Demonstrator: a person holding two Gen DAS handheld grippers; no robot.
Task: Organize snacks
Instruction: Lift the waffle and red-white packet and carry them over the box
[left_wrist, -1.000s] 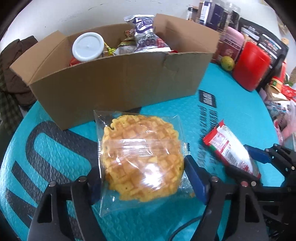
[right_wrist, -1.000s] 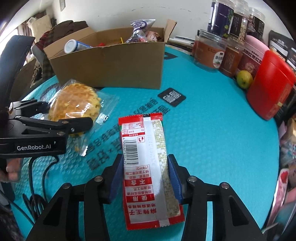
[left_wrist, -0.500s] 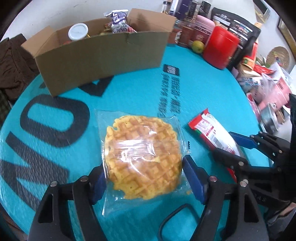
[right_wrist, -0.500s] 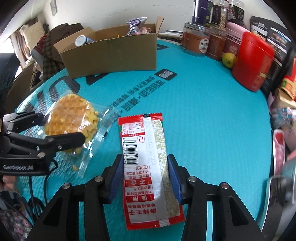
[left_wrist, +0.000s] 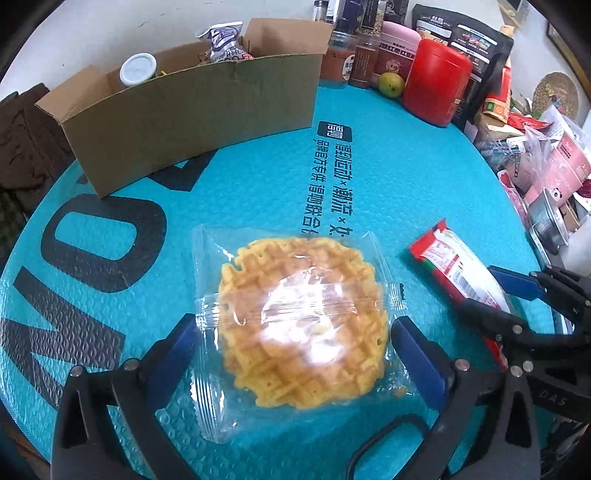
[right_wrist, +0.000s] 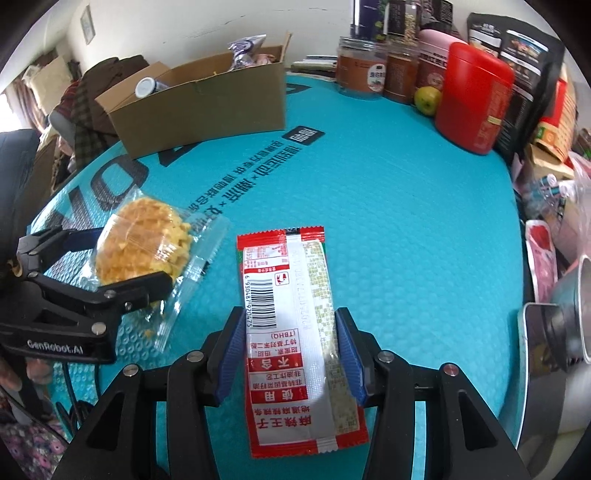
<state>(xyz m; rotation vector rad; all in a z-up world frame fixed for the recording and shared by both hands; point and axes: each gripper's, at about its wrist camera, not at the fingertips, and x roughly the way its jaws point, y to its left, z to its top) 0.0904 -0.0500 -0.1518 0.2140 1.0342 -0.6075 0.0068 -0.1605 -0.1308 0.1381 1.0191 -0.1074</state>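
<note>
— Lying flat on the teal mat (left_wrist: 388, 177), a wrapped waffle (left_wrist: 303, 321) sits between the blue pads of the left gripper (left_wrist: 295, 354). Is it pinched?

— No. The jaws have just been opening and now stand wide apart, the pads just beside the clear wrapper's edges without pressing the waffle.

— And the other tool?

— In its own view the right gripper (right_wrist: 288, 354) has its pads against both long edges of a red-and-white snack packet (right_wrist: 295, 332), clamped on it (barcode side up). From the left camera that packet (left_wrist: 461, 273) shows at about 3 o'clock from the waffle, apart from it.

— Where do the snacks go?

— A cardboard box (left_wrist: 192, 110) stands at about 11 o'clock from the waffle, well apart, already holding a white-capped container (left_wrist: 138, 69) and a purple-and-white bag (left_wrist: 225, 40).

— Anything else in shot?

— At 1 o'clock, along the mat's far edge: a red canister (left_wrist: 436, 85), a green fruit (left_wrist: 390, 84) and brown jars (right_wrist: 364, 72). Whether the packet touches the mat, I cannot tell.
</note>
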